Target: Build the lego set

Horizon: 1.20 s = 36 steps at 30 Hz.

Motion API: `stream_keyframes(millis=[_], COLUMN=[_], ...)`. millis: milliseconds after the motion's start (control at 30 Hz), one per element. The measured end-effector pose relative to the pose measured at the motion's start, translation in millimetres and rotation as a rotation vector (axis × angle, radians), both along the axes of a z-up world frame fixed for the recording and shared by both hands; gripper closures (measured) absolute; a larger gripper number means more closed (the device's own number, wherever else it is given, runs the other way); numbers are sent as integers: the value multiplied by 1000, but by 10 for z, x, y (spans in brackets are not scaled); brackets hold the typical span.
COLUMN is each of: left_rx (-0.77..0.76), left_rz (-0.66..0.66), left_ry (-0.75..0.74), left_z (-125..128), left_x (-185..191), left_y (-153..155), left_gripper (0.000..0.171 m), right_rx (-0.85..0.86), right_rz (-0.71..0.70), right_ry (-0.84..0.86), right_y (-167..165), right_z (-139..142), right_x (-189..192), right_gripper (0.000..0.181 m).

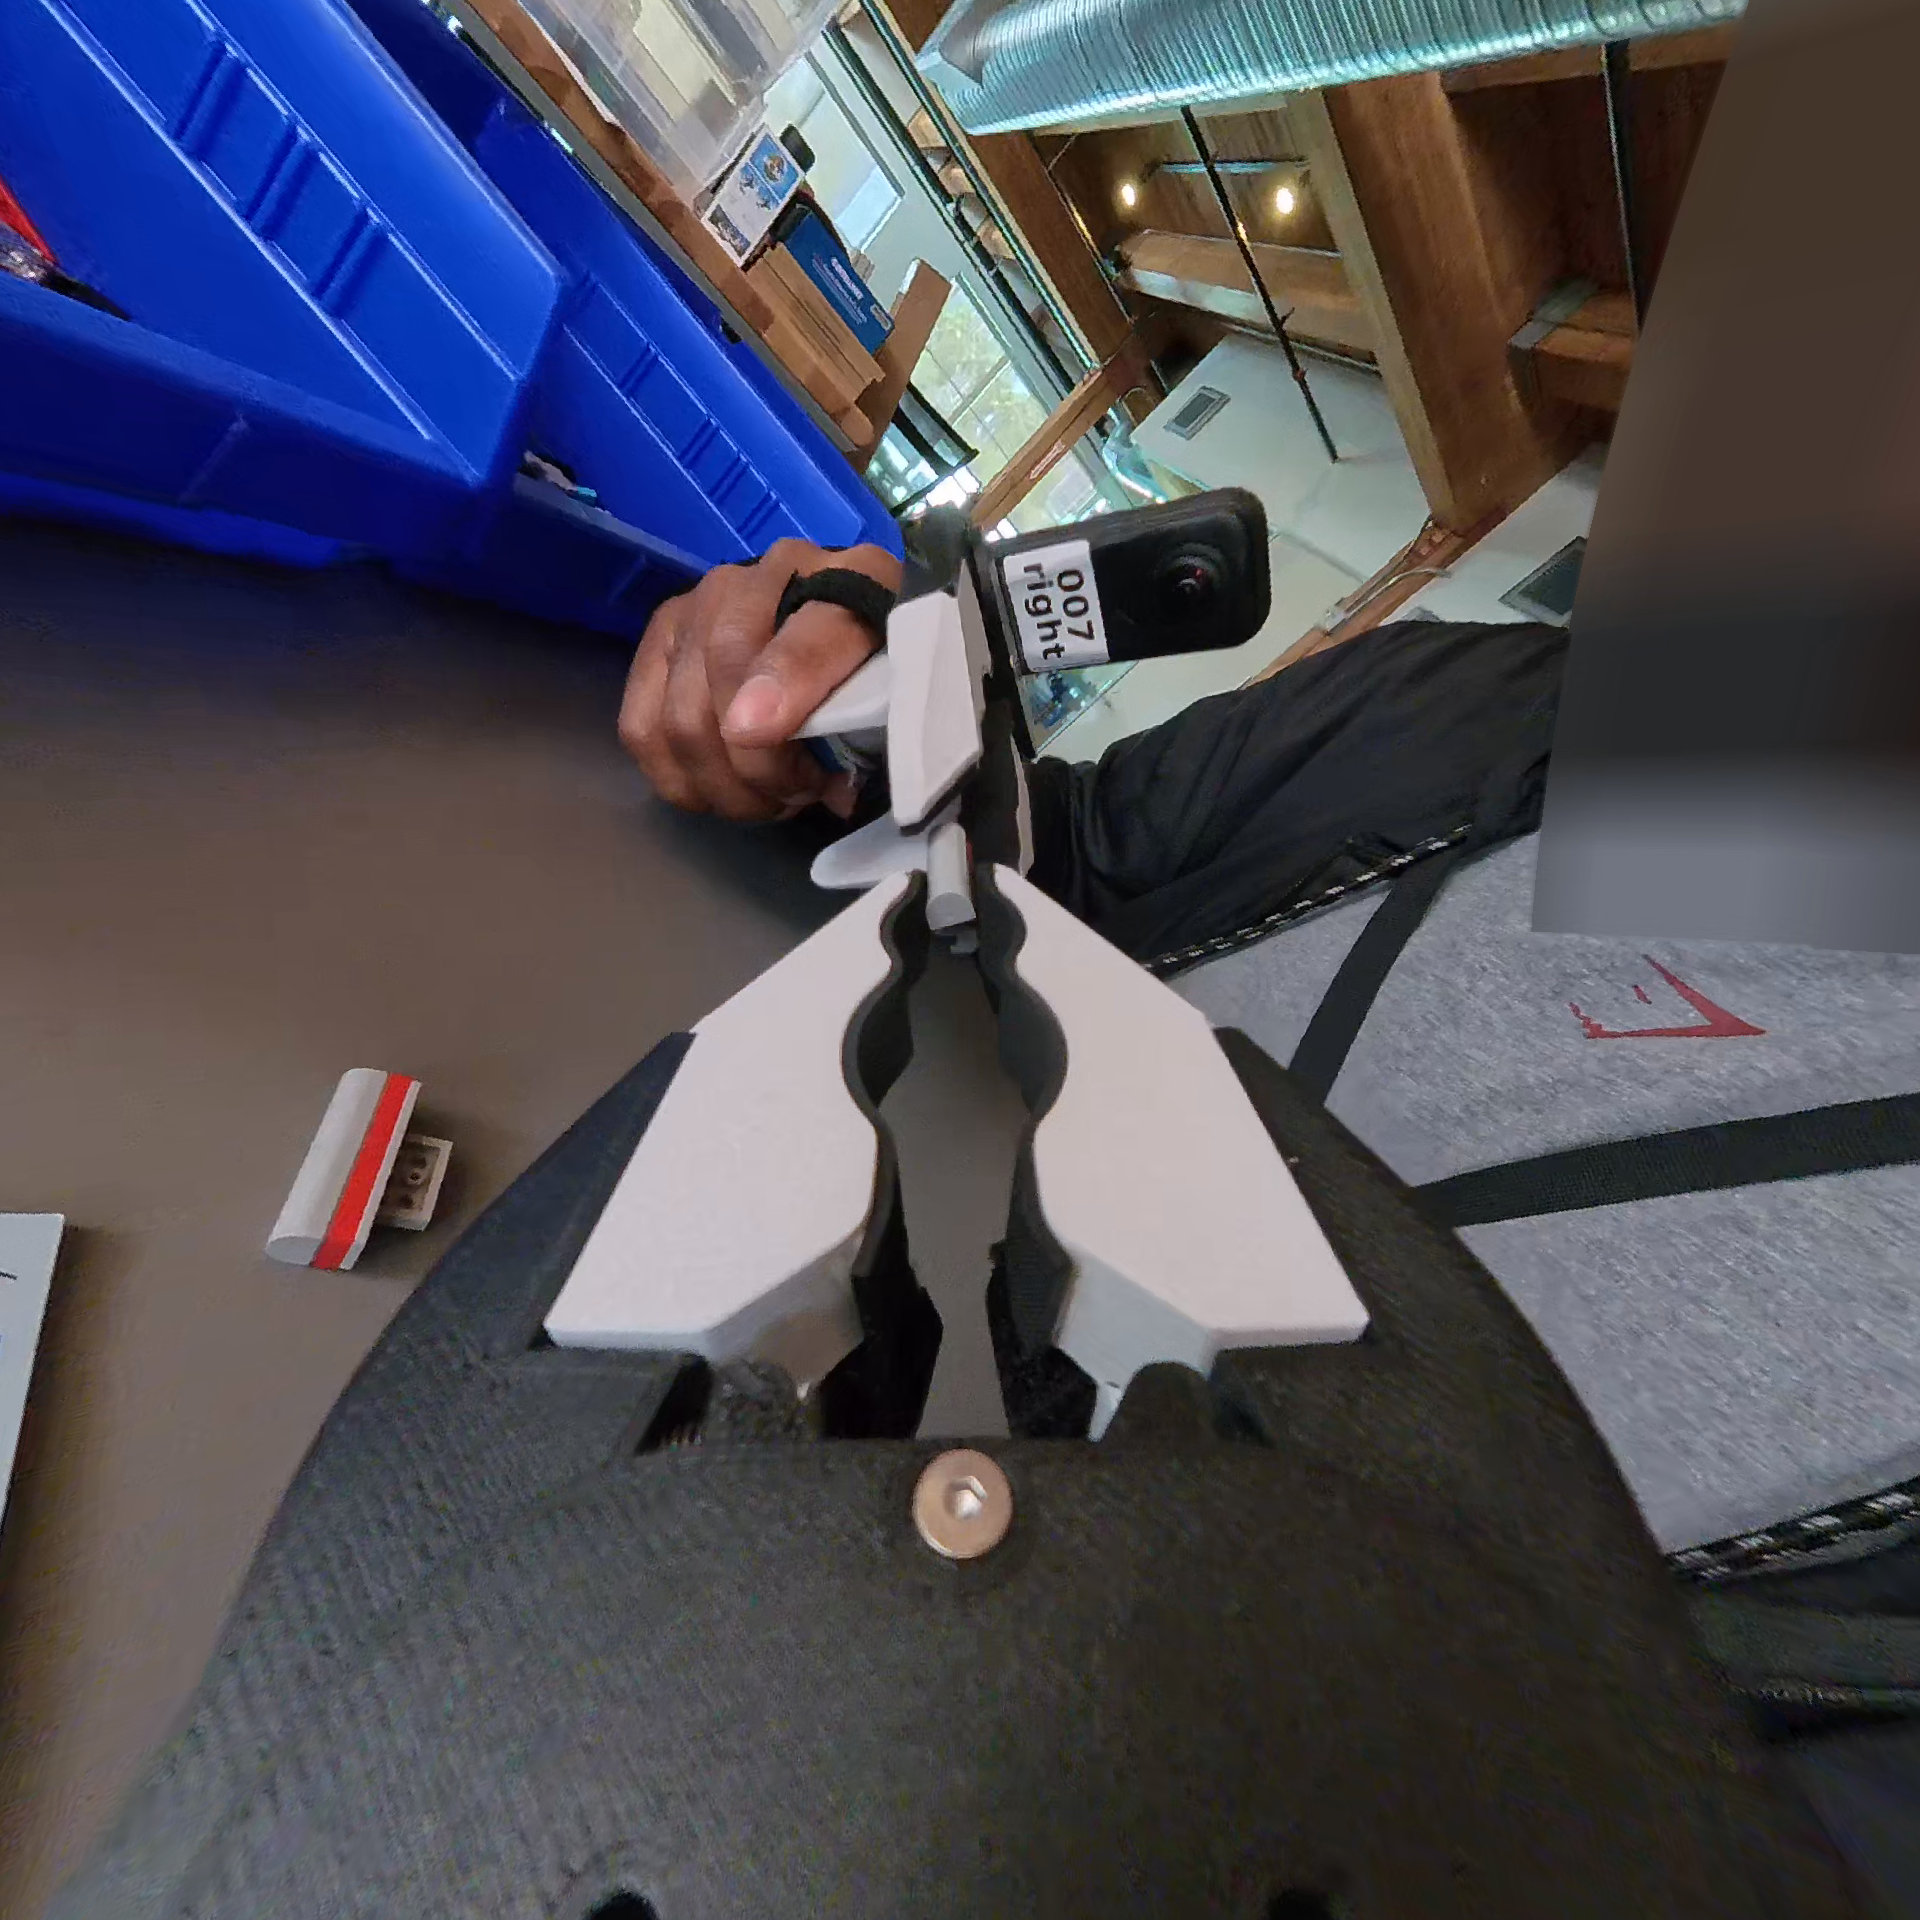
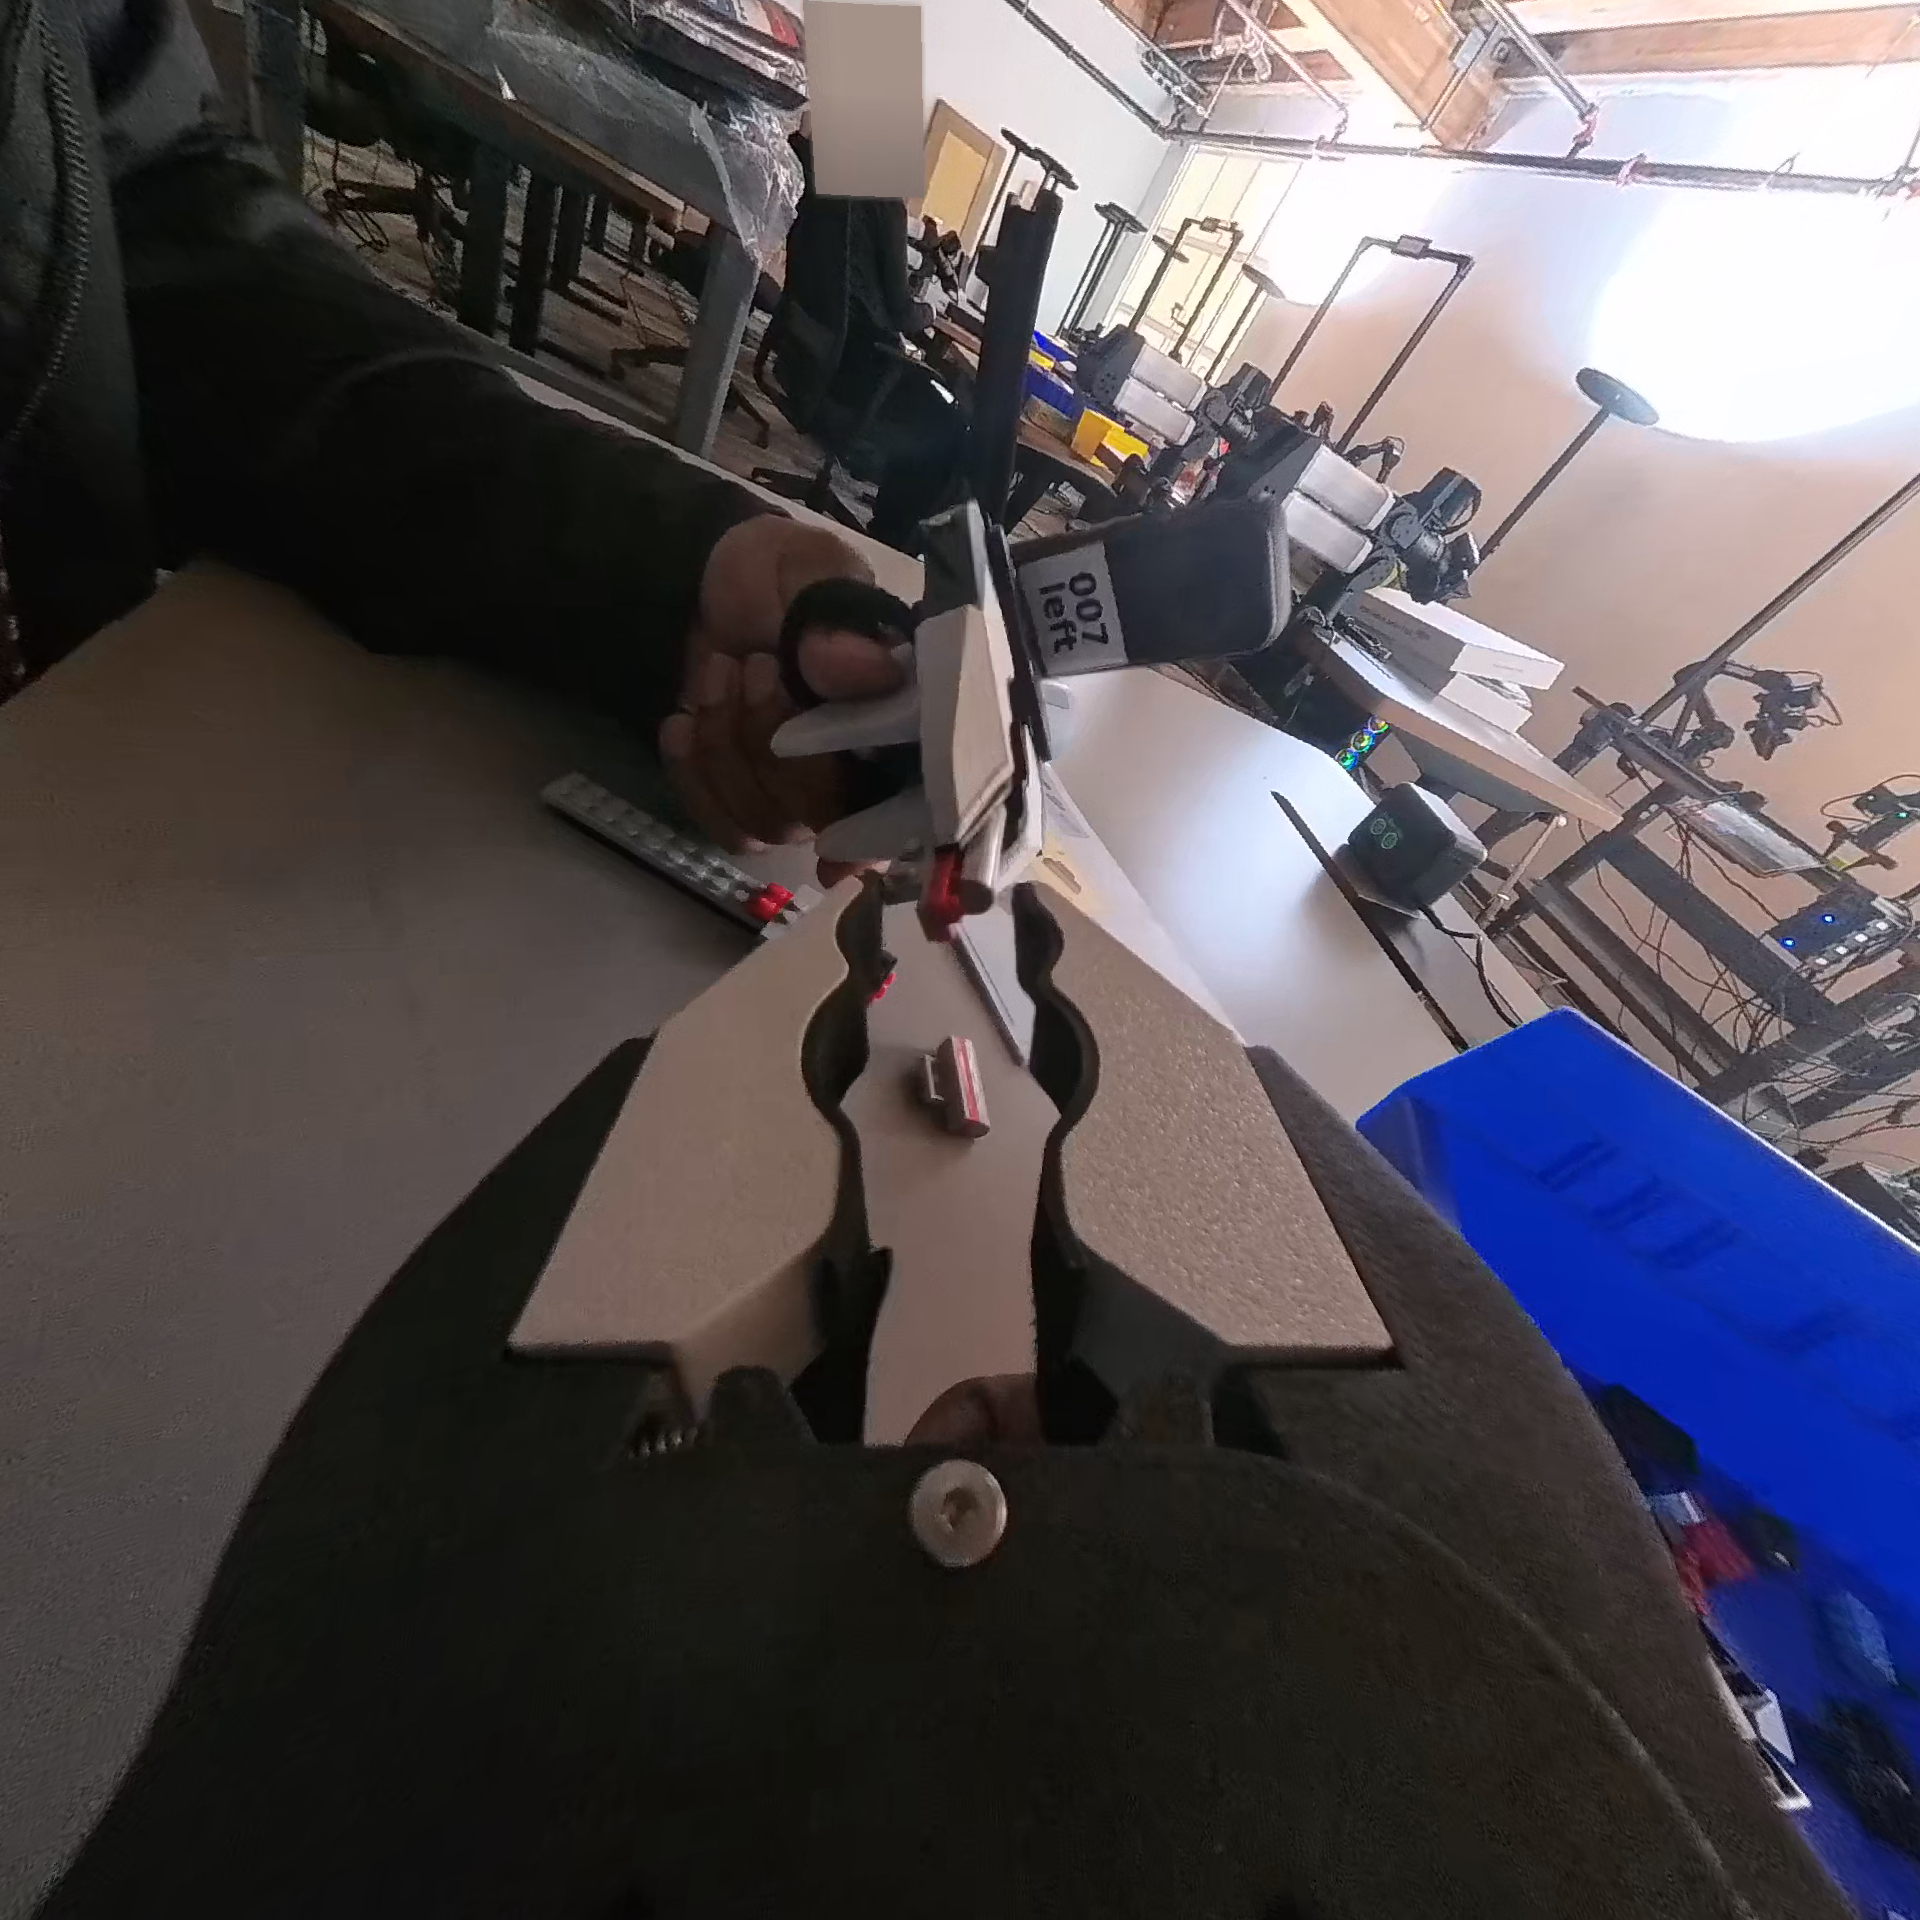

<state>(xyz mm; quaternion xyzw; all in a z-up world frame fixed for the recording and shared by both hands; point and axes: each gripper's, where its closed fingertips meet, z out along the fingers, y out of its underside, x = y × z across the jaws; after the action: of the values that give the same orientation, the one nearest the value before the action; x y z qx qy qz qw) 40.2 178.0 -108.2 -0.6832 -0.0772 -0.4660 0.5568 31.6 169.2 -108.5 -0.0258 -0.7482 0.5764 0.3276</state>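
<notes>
My left gripper (image 1: 951, 883) is shut on a small grey bar piece (image 1: 948, 896) with a red part, held above the table. From the right wrist view, that gripper (image 2: 961, 883) and its grey-and-red piece (image 2: 951, 899) sit right between the tips of my right gripper (image 2: 943, 909). The right gripper's jaws stand apart, wider than the piece, and I see nothing held in them. A small grey, red and white assembly (image 1: 358, 1169) lies on the table; it also shows between the right fingers (image 2: 951, 1086). A long grey plate with red pieces at its end (image 2: 665, 852) lies beyond.
Blue parts bins stand at the table's far side (image 1: 312, 312) and at the right (image 2: 1662, 1299), with loose pieces inside. A white booklet (image 1: 21, 1351) lies at the left edge. A grey cloth with black straps (image 1: 1662, 1247) lies on the right. Only a small space, under 4 cm, lies between the two pairs of fingers.
</notes>
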Motion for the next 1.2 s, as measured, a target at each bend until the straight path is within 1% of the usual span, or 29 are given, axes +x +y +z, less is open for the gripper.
stream_keyframes(millis=[100, 233, 367, 467, 700, 1200], left_rx=[7, 43, 75, 84, 90, 73], left_rz=[13, 45, 40, 27, 15, -6], left_ry=[24, -13, -47, -48, -53, -71], left_z=[17, 92, 156, 172, 176, 139], left_x=[-12, -97, -109, -81, -55, -36], left_y=[0, -23, -48, -50, -45, -46], left_gripper=[165, 165, 165, 165, 165, 165], right_rx=[-11, -69, -158, -204, -195, -193], right_rz=[-9, -16, -17, -7, 26, 28], right_ry=[0, -21, -64, -88, -105, -119], right_y=[14, 84, 179, 203, 139, 120], right_z=[16, 95, 194, 239, 202, 166], right_x=[-17, -50, -94, -100, -60, -68], right_gripper=[152, 152, 162, 164, 165, 165])
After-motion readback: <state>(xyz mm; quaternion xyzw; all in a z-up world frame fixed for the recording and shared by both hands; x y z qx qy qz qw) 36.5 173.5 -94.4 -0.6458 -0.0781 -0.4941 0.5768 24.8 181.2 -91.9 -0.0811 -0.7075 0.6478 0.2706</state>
